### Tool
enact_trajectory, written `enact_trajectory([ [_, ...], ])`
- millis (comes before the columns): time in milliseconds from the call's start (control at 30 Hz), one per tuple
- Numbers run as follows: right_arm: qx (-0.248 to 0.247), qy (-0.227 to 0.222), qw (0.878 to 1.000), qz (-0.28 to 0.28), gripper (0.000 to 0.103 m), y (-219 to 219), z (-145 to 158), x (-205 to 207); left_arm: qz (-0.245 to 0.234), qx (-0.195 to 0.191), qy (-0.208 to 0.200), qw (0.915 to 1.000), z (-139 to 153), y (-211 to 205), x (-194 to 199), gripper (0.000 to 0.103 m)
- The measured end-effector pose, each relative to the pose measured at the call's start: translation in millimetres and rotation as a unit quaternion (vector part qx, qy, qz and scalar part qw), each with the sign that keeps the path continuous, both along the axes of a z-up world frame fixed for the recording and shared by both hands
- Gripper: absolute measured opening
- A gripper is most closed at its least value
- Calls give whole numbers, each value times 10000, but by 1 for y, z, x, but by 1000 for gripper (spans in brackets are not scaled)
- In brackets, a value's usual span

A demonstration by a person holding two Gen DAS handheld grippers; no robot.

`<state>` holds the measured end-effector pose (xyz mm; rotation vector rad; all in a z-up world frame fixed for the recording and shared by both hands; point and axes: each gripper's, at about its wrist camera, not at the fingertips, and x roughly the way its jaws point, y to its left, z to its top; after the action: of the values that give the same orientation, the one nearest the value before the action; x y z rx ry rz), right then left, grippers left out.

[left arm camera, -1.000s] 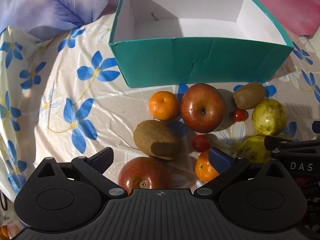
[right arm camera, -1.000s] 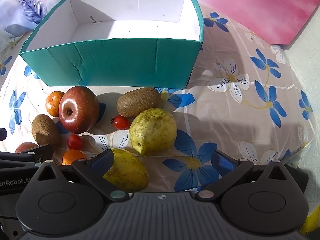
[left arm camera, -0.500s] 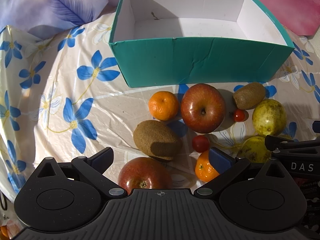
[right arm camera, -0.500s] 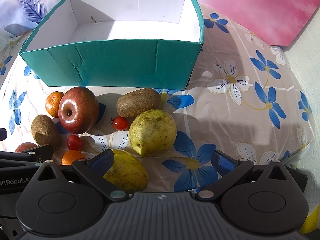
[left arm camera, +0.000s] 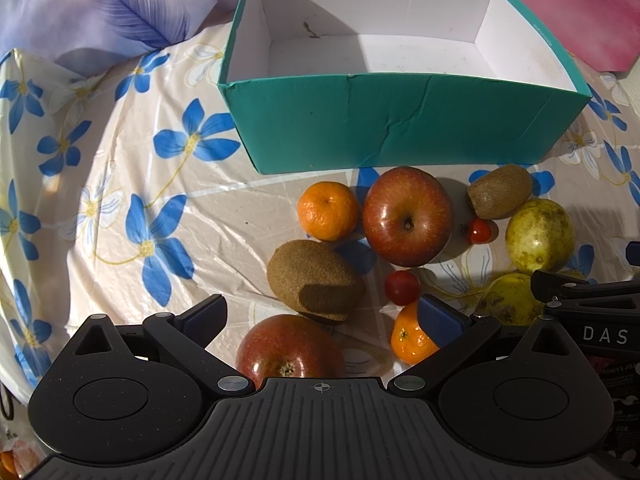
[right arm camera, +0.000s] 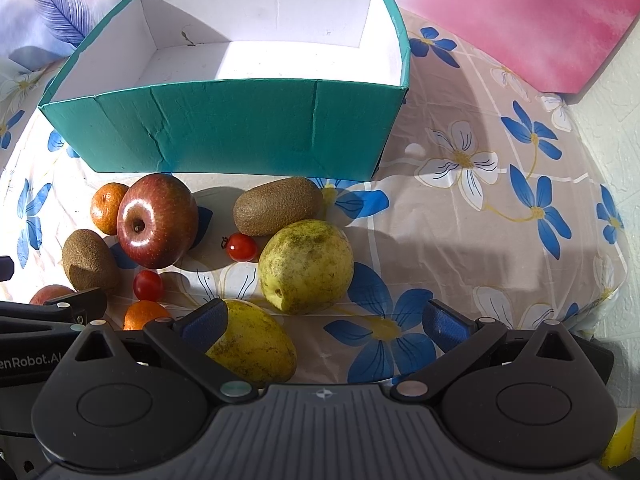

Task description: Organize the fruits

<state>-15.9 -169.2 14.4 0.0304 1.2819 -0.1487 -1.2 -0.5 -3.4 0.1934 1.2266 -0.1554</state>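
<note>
Fruit all loose on worktop [left arm camera: 120, 208], none in teal box [left arm camera: 400, 128] at far edge. L gripper [left arm camera: 320, 316] wide, empty; near apple [left arm camera: 290, 346] lies dead ahead betw. its fingers. R gripper [right arm camera: 324, 320] wide, empty; near pear [right arm camera: 256, 344] at its left finger, long axis slanting, so L is better lined up.

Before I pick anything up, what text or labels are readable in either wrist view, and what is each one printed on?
"DAS": white letters on the right gripper, seen at the right edge of the left wrist view; cut off by the frame.
"enRobot.A": white letters on the left gripper, at the left edge of the right wrist view; cut off at both ends.
Small print on a dark package at the lower right of the left wrist view: too blurred to read.
Teal box: faint rim print, unreadable.
</note>
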Motion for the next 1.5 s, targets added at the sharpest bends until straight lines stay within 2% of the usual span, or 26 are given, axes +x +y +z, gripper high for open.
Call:
enact_trajectory([
  [967,31,-30,10000,-19,103,-3,-2,-1,-24,-23,-26,10000,0,2,0,103],
  [1333,16,-173,9998,1,103,-6,-1,-3,-102,-34,-56,9999,1,-2,2,103],
  [1500,42,-240,9997,14,103,-7,0,-3,-160,-242,-262,9992,5,2,-1,103],
])
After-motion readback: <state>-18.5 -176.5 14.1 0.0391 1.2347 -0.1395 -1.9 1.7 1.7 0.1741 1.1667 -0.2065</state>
